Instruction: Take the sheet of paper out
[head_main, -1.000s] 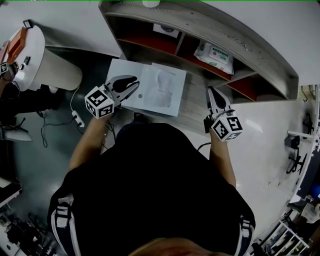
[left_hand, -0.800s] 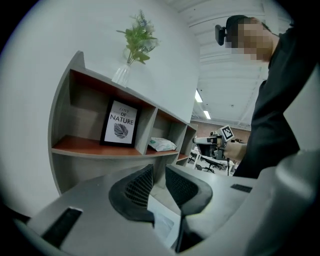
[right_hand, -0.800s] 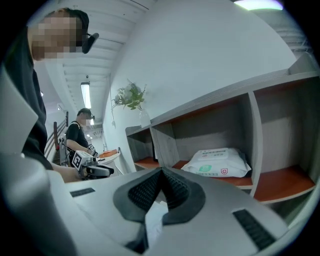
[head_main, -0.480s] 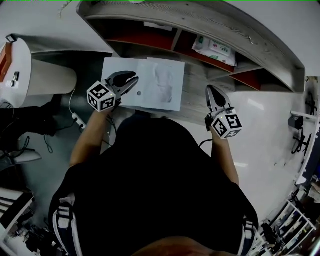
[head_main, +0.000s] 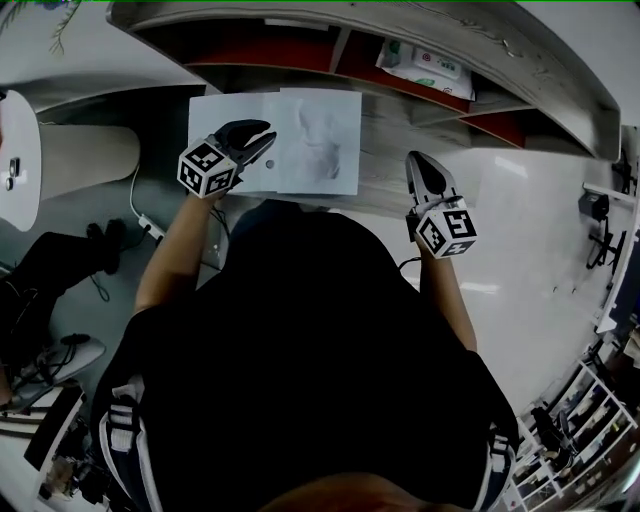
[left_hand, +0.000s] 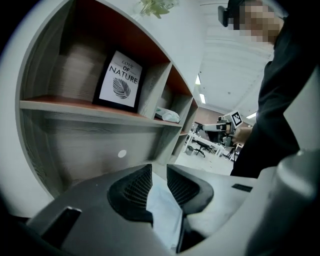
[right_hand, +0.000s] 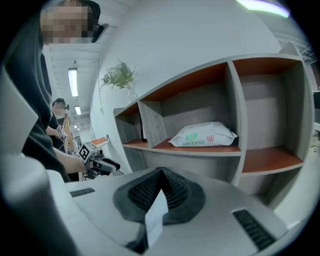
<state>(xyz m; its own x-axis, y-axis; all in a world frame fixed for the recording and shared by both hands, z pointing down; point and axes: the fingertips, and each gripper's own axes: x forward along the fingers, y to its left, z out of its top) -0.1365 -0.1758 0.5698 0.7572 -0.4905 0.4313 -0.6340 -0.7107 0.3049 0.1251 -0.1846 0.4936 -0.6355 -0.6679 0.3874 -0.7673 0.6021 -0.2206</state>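
On desk (head_main: 390, 165), white sheet of paper (head_main: 310, 150) (grey mottling mid-page).

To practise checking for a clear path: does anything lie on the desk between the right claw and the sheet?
Nothing visible does. Only bare desk lies between the right claw and the near edge of the sheet.

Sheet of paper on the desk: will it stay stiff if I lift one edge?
Probably floppy: the sheet of paper looks thin and faintly rumpled. Likely light, so it may slide across the wooden desk when pushed.
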